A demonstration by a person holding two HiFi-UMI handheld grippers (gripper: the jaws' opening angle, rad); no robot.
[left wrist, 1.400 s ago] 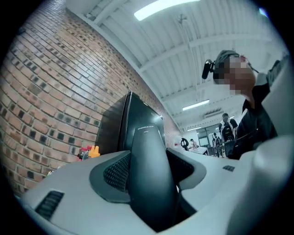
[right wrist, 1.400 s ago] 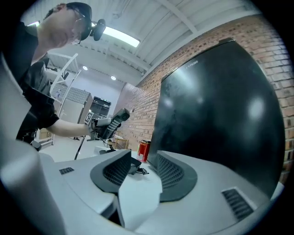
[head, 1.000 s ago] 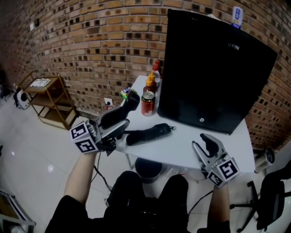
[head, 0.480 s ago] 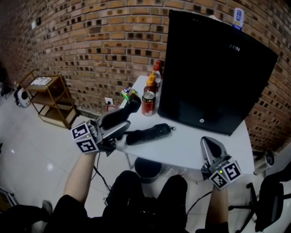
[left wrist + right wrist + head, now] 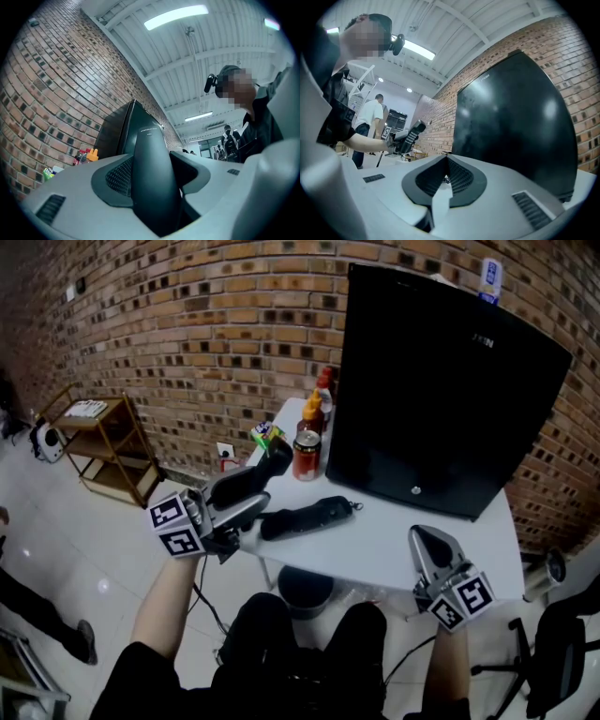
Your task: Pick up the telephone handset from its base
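The black telephone handset [image 5: 263,465] is lifted off its long black base [image 5: 306,517], which lies on the white table [image 5: 403,532]. My left gripper [image 5: 240,498] is shut on the handset and holds it tilted above the table's left edge. In the left gripper view the handset [image 5: 153,174] fills the gap between the jaws. My right gripper [image 5: 427,546] hovers at the table's front right with its jaws shut on nothing. The right gripper view shows the closed pads [image 5: 459,176] and, far left, the held handset [image 5: 411,136].
A big black cabinet [image 5: 441,381] stands at the back of the table. Beside it are a red can [image 5: 306,453], sauce bottles [image 5: 313,409] and a green packet [image 5: 265,435]. A wooden shelf [image 5: 103,442] stands far left, an office chair [image 5: 562,652] right. Someone's leg [image 5: 37,615] shows at left.
My right gripper's jaws have gone from open to shut, with nothing between them. The left gripper and handset have stayed put. A passer-by has moved along the floor at left.
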